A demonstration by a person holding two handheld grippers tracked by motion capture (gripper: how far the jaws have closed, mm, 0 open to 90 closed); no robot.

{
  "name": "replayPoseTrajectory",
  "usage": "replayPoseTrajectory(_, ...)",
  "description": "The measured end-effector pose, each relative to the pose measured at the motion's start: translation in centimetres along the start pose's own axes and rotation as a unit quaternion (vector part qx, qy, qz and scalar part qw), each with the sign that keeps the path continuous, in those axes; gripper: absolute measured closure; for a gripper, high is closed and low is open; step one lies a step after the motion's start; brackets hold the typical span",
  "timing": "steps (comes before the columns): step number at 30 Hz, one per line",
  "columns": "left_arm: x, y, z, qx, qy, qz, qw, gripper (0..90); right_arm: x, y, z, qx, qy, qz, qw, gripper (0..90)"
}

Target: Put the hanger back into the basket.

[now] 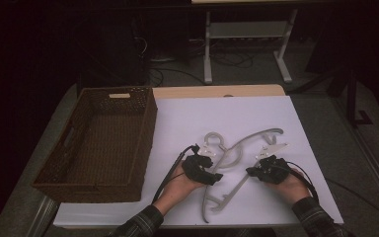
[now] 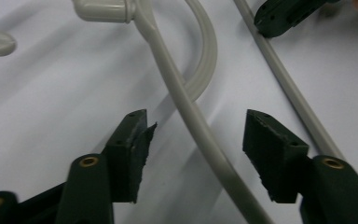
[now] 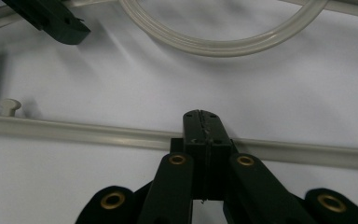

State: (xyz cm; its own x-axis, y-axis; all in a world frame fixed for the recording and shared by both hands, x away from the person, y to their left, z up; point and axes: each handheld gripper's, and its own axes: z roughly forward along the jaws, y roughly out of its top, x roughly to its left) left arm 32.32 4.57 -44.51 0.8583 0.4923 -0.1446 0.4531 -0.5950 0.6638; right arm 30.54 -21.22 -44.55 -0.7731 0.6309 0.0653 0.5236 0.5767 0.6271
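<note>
Left gripper view: claw (image 2: 193, 156) wide astride hanger (image 2: 191, 112).

Can't tell if my right gripper (image 3: 204, 140) pinches the hanger bar (image 3: 74, 131) or sits atop; bar hidden behind it.

A dark brown woven basket (image 1: 96, 143), its weave a fine regular pattern, sits at the left of the high view. At centre lies a white sheet (image 1: 187, 123); a tan strip of table (image 1: 217, 91) shows at its upper edge. On the sheet lies a pale grey hanger (image 1: 237, 148). Both grippers, left (image 2: 193, 149) and right (image 3: 202, 128), are black with brass-coloured rivets. The sleeves (image 1: 138, 224) at the bottom are dark plaid. The floor (image 1: 325, 108) is grey.
</note>
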Motion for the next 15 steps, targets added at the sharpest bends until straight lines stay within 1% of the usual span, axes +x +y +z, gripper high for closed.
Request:
replayPoseTrajectory(2,-0.11,0.2,0.25,0.001,-0.003,0.0,1.0,47.9,0.0,0.01,0.0,0.0,0.001,0.0,1.0,90.0)
replayPoseTrajectory(3,-0.12,0.28,0.37,0.004,-0.004,-0.001,1.0,47.9,0.0,0.01,0.0,0.0,0.001,0.0,1.0,90.0)
replayPoseTrajectory(4,-0.14,0.37,0.64,0.008,-0.007,-0.003,0.9999,51.8,0.02,0.01,0.0,0.0,0.0,-0.001,1.0,90.0)
replayPoseTrajectory(6,-0.19,0.42,0.71,0.006,-0.006,-0.003,1.0,56.8,0.02,0.01,0.0,0.0,-0.001,-0.001,1.0,89.9)
replayPoseTrajectory(8,-0.29,0.58,0.79,0.01,-0.007,-0.002,0.9999,60.4,0.09,0.01,0.0,0.0,-0.003,-0.004,1.0,90.0)
replayPoseTrajectory(9,-0.42,0.7,0.9,0.011,0.0,0.0,0.9999,62.6,0.12,0.01,0.0,0.001,-0.004,-0.005,1.0,90.0)
replayPoseTrajectory(10,-0.42,0.7,0.9,0.011,0.0,0.0,0.9999,66.0,0.11,0.01,-0.01,0.002,-0.004,-0.006,1.0,89.9)
replayPoseTrajectory(11,-0.33,0.77,0.94,0.011,-0.001,-0.007,0.9999,67.7,0.08,-0.01,-0.04,0.003,-0.003,-0.005,1.0,89.9)
replayPoseTrajectory(12,-0.33,0.77,0.94,0.011,-0.001,-0.007,0.9999,68.0,0.08,-0.01,-0.04,0.003,-0.003,-0.005,1.0,89.9)
replayPoseTrajectory(15,-0.23,0.9,0.86,0.011,-0.003,-0.018,0.9998,69.1,0.1,0.0,-0.04,0.003,-0.004,-0.007,1.0,89.9)
